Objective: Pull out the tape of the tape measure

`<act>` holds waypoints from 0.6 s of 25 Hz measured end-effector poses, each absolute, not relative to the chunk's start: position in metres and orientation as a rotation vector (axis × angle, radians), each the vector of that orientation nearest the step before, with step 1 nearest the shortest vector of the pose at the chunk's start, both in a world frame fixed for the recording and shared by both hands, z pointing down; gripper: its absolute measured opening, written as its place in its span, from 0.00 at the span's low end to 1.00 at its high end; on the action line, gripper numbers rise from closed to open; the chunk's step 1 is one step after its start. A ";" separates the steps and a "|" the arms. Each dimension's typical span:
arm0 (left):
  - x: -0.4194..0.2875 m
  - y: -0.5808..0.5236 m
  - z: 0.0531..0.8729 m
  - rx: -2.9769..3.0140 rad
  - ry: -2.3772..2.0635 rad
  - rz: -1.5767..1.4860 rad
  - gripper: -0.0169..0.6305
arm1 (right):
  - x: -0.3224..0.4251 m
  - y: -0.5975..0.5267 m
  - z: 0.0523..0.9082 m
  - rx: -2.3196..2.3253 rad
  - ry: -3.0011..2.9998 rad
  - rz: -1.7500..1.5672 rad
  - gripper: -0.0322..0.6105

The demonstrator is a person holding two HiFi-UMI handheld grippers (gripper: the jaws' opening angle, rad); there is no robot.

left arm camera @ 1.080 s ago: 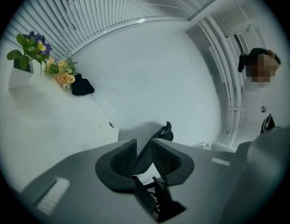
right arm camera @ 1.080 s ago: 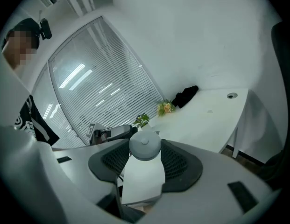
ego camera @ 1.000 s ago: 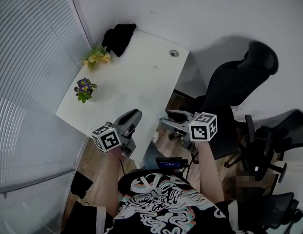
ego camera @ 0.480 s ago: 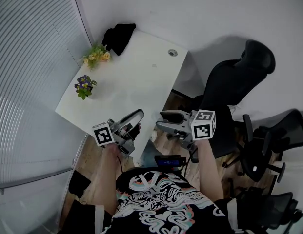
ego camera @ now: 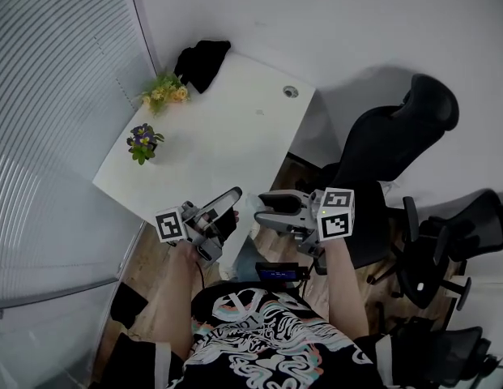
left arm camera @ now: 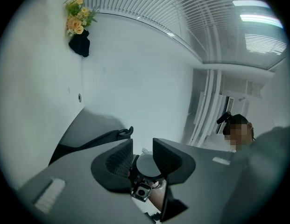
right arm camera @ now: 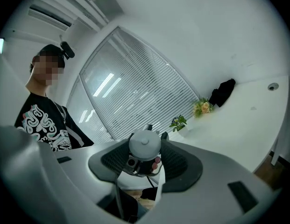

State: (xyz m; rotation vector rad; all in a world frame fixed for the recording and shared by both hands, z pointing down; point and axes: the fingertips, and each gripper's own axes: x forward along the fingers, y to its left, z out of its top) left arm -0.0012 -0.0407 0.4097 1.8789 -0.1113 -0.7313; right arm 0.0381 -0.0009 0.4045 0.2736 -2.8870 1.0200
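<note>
No tape measure shows in any view. In the head view my left gripper [ego camera: 233, 203] and right gripper [ego camera: 263, 209] are held in the air at the near edge of the white table [ego camera: 227, 136], tips pointing at each other with a small gap. The left gripper view shows my left gripper [left arm camera: 142, 149] open, its jaws just having opened, with only the other gripper's front beyond them. The right gripper view shows my right gripper [right arm camera: 145, 150] open and empty, facing the left gripper and the hand that holds it.
On the table stand a yellow flower pot [ego camera: 164, 94] and a purple flower pot [ego camera: 143, 142]. A black cloth [ego camera: 201, 61] lies at the far corner, near a cable hole [ego camera: 291, 91]. Black office chairs [ego camera: 397, 136] stand at the right, window blinds [ego camera: 57, 96] at the left.
Both grippers have risen a little and drawn closer, tip to tip. The left gripper has rolled and tilted up, and its jaws stand wider. The right gripper's jaws have shifted left.
</note>
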 end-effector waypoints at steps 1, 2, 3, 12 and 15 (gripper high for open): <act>-0.001 -0.040 0.410 1.872 -0.104 -0.731 0.21 | 0.036 0.000 0.404 0.261 -2.892 1.024 0.38; -0.001 -0.039 0.411 1.866 -0.100 -0.728 0.21 | 0.034 0.000 0.404 0.252 -2.895 1.028 0.38; 0.000 -0.039 0.412 1.860 -0.099 -0.728 0.22 | 0.032 0.000 0.403 0.245 -2.897 1.033 0.38; 0.004 -0.039 0.405 1.821 -0.024 -0.761 0.23 | 0.029 -0.001 0.406 0.195 -2.892 1.074 0.38; 0.003 -0.040 0.404 1.812 -0.015 -0.773 0.23 | 0.029 -0.001 0.408 0.186 -2.892 1.094 0.38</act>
